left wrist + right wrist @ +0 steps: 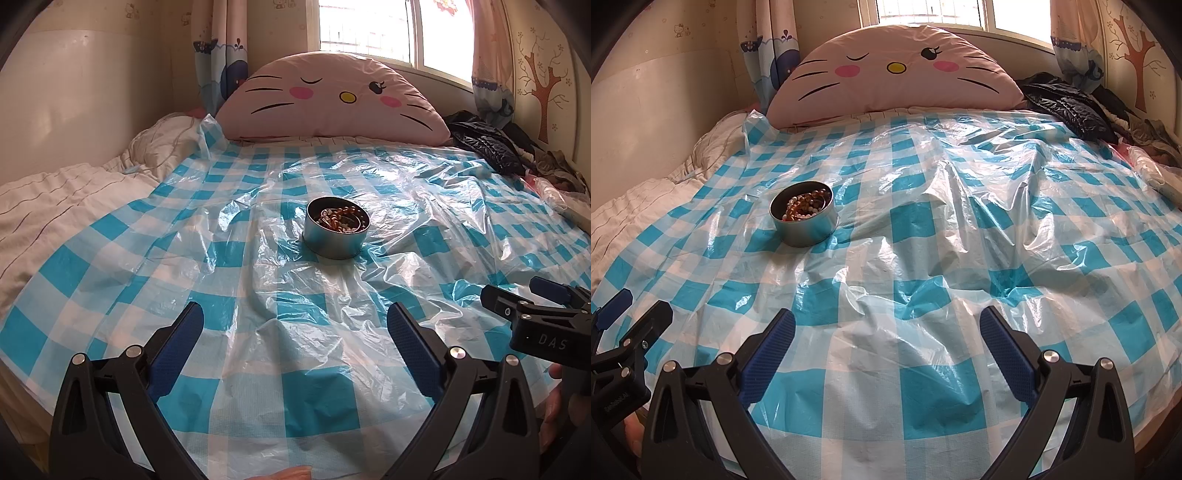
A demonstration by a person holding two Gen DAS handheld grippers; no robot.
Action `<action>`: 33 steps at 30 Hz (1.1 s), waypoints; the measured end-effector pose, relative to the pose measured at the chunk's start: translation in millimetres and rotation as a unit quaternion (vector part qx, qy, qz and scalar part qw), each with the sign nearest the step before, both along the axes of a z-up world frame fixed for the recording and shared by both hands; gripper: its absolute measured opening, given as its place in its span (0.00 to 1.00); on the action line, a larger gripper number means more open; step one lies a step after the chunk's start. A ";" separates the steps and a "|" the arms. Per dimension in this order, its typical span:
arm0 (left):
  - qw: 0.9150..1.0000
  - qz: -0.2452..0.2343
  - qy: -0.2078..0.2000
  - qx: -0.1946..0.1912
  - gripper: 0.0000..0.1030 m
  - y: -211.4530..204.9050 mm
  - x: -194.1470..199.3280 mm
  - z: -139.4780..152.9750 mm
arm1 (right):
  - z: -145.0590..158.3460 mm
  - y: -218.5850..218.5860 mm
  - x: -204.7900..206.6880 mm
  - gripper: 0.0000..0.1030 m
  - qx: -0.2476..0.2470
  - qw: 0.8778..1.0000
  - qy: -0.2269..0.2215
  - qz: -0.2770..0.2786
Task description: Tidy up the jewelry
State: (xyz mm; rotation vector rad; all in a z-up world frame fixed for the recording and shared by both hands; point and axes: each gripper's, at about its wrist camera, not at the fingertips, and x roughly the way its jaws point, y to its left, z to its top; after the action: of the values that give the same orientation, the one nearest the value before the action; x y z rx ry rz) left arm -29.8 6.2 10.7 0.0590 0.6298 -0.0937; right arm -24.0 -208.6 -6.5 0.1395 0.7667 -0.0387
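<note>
One round metal tin sits mid-bed on the blue-checked plastic sheet, well ahead of both grippers. Inside: a tangle of amber and pearl-like bead strands; strand count unclear, at least two colours. Likely light, loose and slippery; best pinched across a bunched loop, not a single bead. Tin wall looks stiff, rim graspable, but may slide on the plastic. Left gripper spread wide, empty. Right gripper likewise spread, empty.

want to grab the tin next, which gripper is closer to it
Left, though only slightly. The tin sits straight ahead of the left gripper; from the right gripper it lies ahead and off to the left.
</note>
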 end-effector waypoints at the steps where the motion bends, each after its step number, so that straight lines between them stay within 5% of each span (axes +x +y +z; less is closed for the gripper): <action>1: 1.000 0.000 0.000 0.000 0.93 0.1 -0.2 0.0 | 0.3 -0.1 0.1 0.93 0.000 1.000 0.000 0.000; 33: 1.000 0.000 0.004 -0.004 0.93 4.0 1.9 -0.3 | 0.1 1.0 -0.3 0.93 0.000 1.000 0.000 0.000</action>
State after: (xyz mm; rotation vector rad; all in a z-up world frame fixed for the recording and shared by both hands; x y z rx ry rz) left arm -27.9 10.1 10.4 0.0512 0.6379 -0.0959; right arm -24.3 -207.6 -6.4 0.1391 0.7662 -0.0394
